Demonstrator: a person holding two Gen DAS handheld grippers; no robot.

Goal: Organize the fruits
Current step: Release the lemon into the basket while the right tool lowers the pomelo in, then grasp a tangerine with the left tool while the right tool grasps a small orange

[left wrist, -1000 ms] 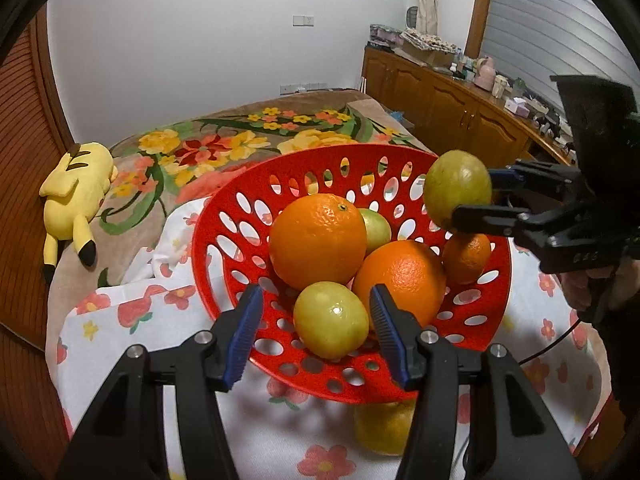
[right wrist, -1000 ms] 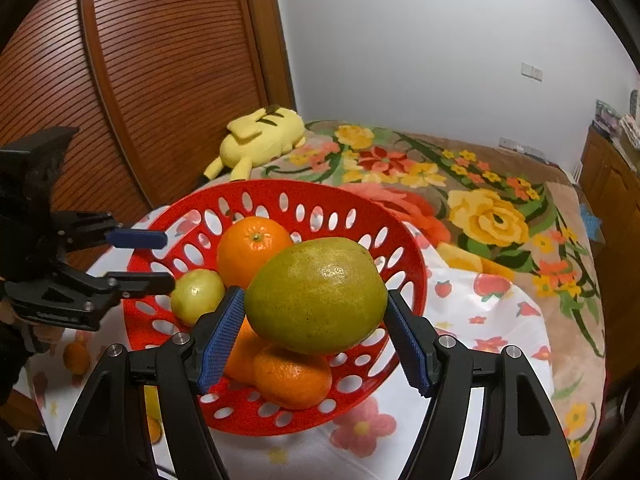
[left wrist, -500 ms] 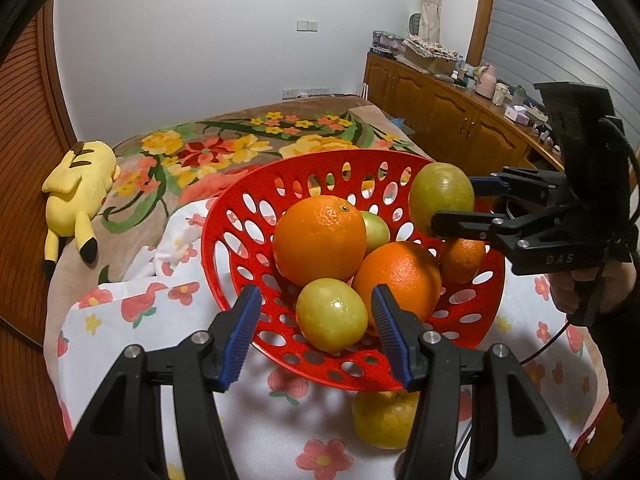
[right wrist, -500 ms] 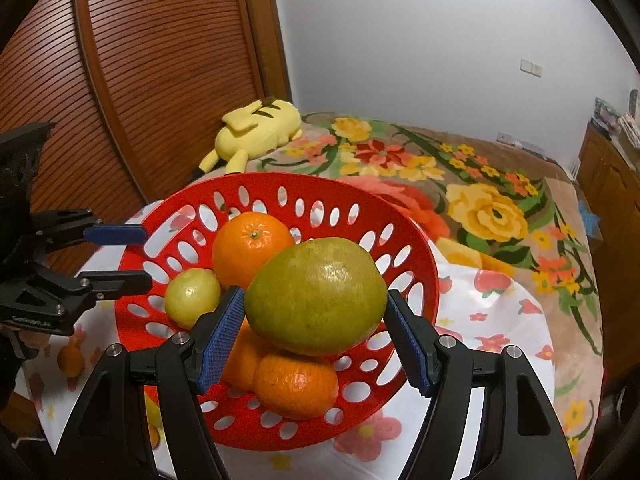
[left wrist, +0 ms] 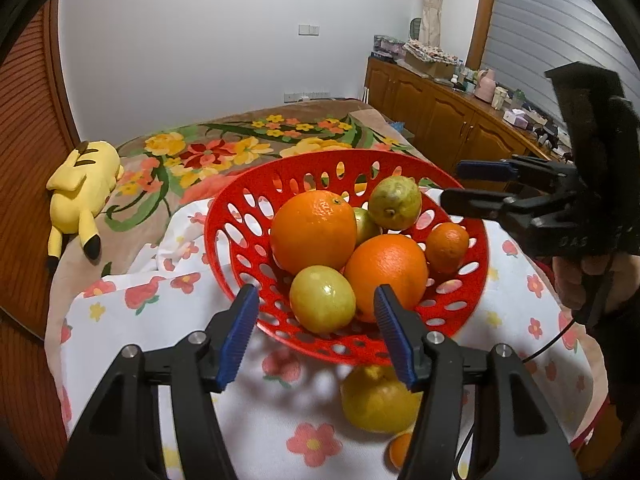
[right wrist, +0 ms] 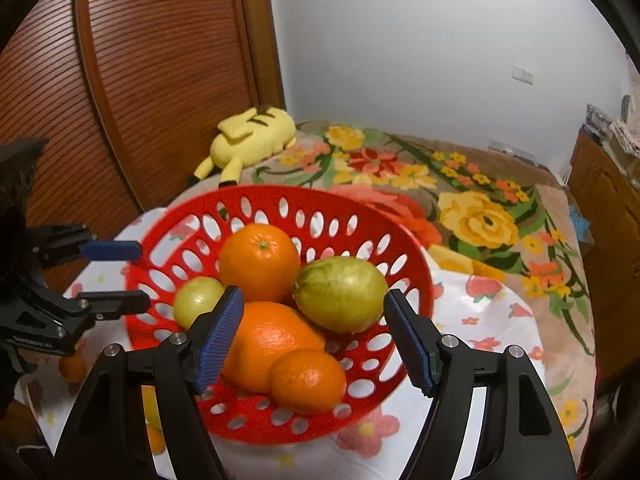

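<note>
A red perforated basket [left wrist: 224, 216] [right wrist: 280, 194] on a flowered cloth holds two big oranges [left wrist: 314, 232] [left wrist: 386, 276], a mandarin [left wrist: 447, 246], a yellow-green fruit [left wrist: 322, 304] and a larger green fruit [left wrist: 394, 202] [right wrist: 342, 294] lying on top. My left gripper [left wrist: 316, 336] [right wrist: 144, 275] sits at the basket's near rim. Its jaws are opening, with the yellow-green fruit between the pads but untouched. My right gripper [right wrist: 316, 336] [left wrist: 460, 186] is open, its pads standing clear of the green fruit.
A yellow citrus [left wrist: 378, 400] and a small orange [left wrist: 400, 450] lie on the white cloth in front of the basket. A yellow plush toy [left wrist: 80, 184] rests on the flowered blanket. Wooden cabinets [left wrist: 440, 120] line the right wall, and a slatted wooden door [right wrist: 140, 80] stands to the left.
The right gripper let go of the green fruit, which now lies in the basket, and drew back from it. The left gripper's pads have spread a little wider.
</note>
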